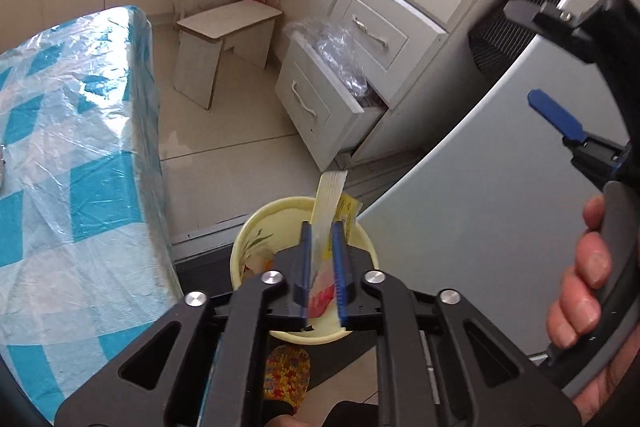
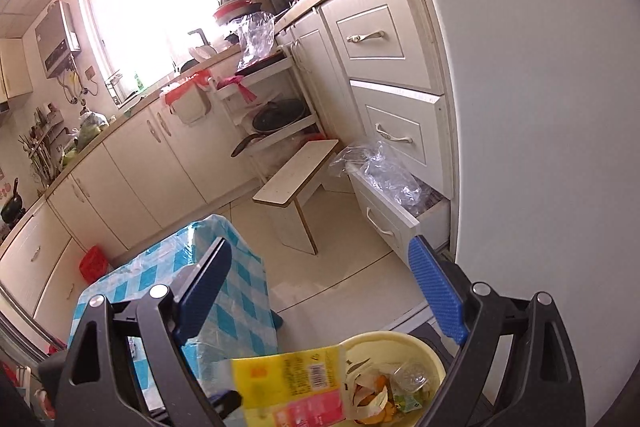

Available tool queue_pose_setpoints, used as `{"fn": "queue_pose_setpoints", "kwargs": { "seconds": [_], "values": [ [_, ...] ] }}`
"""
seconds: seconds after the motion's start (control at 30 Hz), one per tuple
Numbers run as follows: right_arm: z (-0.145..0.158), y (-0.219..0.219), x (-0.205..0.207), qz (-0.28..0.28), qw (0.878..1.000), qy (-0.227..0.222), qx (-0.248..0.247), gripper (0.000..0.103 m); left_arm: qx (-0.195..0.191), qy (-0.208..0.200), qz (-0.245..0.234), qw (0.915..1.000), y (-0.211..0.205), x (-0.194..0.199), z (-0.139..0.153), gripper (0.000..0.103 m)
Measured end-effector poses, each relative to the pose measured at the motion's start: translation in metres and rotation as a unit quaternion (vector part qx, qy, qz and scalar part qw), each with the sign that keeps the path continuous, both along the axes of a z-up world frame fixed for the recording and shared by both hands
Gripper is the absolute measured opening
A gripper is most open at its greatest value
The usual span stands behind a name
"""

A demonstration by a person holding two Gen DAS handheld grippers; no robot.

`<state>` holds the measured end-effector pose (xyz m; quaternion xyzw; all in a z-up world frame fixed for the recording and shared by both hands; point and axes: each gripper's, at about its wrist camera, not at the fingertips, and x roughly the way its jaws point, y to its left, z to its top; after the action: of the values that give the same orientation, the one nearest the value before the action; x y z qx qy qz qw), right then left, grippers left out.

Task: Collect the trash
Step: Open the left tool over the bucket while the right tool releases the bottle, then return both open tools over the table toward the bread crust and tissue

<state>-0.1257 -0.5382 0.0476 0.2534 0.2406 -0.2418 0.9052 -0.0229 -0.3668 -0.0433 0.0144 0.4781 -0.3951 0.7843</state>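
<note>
Yellow wrapper (image 1: 332,215) over yellow bin (image 1: 256,227), between left gripper (image 1: 322,267) pads, jaws barely apart; grip or release, cannot tell. Looks light, floppy, slick film: best pinched mid-sheet. Right gripper (image 2: 320,291) wide open, empty. Checked table (image 1: 60,147) beside bin.

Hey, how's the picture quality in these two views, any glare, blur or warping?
Right wrist view: the window is blown out white, and the yellow wrapper is motion-blurred at its left edge. Left wrist view: even light, sharp on the drawers, wrapper smeared between the fingers. Both views bend straight edges, fisheye style.
</note>
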Motion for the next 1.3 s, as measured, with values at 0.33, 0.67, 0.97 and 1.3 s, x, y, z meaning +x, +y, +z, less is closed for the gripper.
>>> {"fn": "queue_pose_setpoints", "kwargs": {
  "seconds": [0.33,0.67,0.97,1.3],
  "values": [
    [-0.001,0.013,0.011,0.017,1.0,0.011,0.007,0.087,-0.016,-0.056,0.028,0.9979,0.057,-0.02,0.033,0.063],
    [-0.009,0.055,0.048,0.082,0.995,0.051,-0.009,0.087,-0.013,-0.083,0.122,0.989,0.182,-0.006,0.055,0.07],
    [-0.019,0.107,0.093,0.152,0.985,0.075,-0.01,0.087,0.015,-0.159,0.259,0.9526,0.331,0.002,0.069,0.085],
    [-0.026,0.197,0.145,0.25,0.963,0.093,-0.031,0.088,0.014,-0.113,0.307,0.9448,0.407,0.025,0.034,0.088]
  ]
}}
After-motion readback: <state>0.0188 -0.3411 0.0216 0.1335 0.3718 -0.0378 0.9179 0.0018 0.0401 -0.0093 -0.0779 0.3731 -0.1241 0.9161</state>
